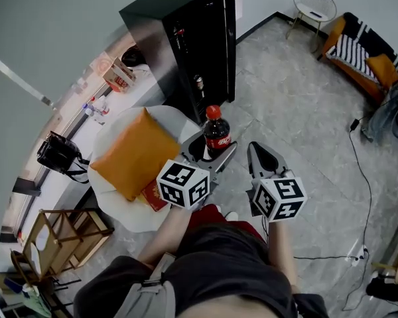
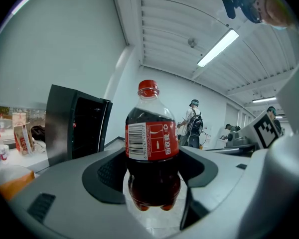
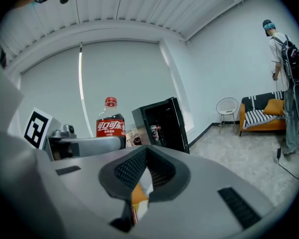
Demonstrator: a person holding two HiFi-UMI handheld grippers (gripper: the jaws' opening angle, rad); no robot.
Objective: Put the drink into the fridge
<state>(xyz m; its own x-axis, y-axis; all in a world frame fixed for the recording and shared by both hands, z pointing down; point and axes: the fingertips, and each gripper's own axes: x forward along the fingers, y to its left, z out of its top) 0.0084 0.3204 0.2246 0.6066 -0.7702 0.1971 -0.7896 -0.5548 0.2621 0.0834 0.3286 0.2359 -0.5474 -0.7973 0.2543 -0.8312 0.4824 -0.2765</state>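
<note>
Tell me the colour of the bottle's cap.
Red: the bottle's cap shows best in the left gripper view.

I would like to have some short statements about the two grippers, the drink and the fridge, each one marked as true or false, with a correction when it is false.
1. The left gripper has the cola bottle between its jaws. True.
2. The fridge has its door closed. False: the door stands open, and drinks show inside.
3. The right gripper carries a can. False: its jaws are together, with nothing between them.
4. The bottle has a red cap. True.
5. An orange cushion lies on the white table. True.
</note>
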